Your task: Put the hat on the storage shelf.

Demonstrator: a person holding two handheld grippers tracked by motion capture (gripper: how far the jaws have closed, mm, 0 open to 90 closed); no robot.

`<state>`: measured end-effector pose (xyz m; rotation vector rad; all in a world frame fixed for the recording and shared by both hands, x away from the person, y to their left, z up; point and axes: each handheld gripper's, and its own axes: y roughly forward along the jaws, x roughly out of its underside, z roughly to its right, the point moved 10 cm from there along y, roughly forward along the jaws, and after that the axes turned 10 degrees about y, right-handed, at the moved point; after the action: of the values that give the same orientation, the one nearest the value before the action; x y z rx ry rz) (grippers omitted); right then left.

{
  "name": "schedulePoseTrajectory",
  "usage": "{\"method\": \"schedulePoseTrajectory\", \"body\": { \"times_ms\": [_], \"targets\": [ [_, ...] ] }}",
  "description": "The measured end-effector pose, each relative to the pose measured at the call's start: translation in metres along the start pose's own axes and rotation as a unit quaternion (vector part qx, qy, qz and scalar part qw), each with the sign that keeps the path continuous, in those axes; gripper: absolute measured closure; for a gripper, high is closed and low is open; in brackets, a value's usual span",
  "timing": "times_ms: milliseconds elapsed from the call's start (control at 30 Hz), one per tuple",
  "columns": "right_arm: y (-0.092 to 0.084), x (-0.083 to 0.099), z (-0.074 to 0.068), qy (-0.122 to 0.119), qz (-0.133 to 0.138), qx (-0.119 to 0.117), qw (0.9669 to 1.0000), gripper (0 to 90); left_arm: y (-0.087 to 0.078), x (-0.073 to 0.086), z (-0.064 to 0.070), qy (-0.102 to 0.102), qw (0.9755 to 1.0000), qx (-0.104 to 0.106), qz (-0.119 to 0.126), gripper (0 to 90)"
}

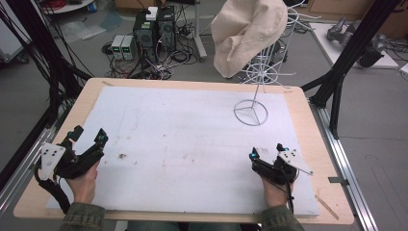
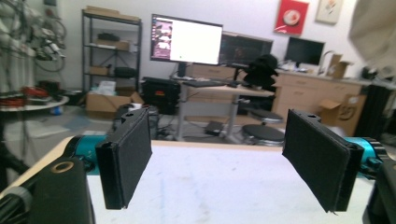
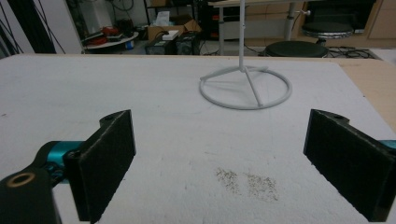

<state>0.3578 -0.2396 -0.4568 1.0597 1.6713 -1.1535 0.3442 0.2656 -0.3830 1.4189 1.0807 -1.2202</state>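
A white wire stand [image 1: 250, 112] rises from a round base at the back right of the white mat [image 1: 183, 139]; a beige cloth [image 1: 248, 31] is draped over its top. The stand's ring base [image 3: 246, 88] lies ahead of my right gripper [image 3: 219, 163], whose jaws stand wide apart with nothing between them. In the high view my right gripper [image 1: 267, 153] rests at the mat's front right, well short of the stand. My left gripper [image 1: 89, 137] sits at the front left, tilted up, and is open [image 2: 217, 158] with nothing in it.
The wooden table [image 1: 308, 139] edges frame the mat. Small dark specks [image 3: 247, 182] mark the mat in front of the right gripper. Black frame posts [image 1: 351, 48] stand at both sides. Computers and cables [image 1: 154, 33] lie on the floor beyond the far edge.
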Motion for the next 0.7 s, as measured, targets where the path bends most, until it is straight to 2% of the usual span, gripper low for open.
{"method": "schedulePoseTrajectory", "body": {
  "times_ms": [233,367,500,567,700],
  "targets": [
    [-0.002,0.000,0.000,0.001,0.006,0.010,0.9999,7.9,-0.006,0.016,-0.011,0.000,0.9999,-0.010,-0.013,23.9],
    [-0.004,-0.002,-0.001,0.008,0.014,0.010,0.9998,7.9,-0.011,0.023,-0.017,0.013,0.9994,-0.016,-0.027,23.8],
    [-0.003,-0.002,-0.002,0.012,0.016,0.003,0.9998,8.0,-0.013,0.034,-0.019,0.017,0.9988,-0.014,-0.045,23.8],
    [-0.003,-0.002,-0.003,0.017,0.015,0.001,0.9997,7.9,-0.010,0.035,-0.019,0.011,0.9988,-0.015,-0.045,23.8],
    [-0.001,-0.002,-0.001,0.019,0.010,-0.002,0.9998,7.9,-0.009,0.036,-0.016,0.013,0.9987,-0.012,-0.048,23.8]
  ]
}}
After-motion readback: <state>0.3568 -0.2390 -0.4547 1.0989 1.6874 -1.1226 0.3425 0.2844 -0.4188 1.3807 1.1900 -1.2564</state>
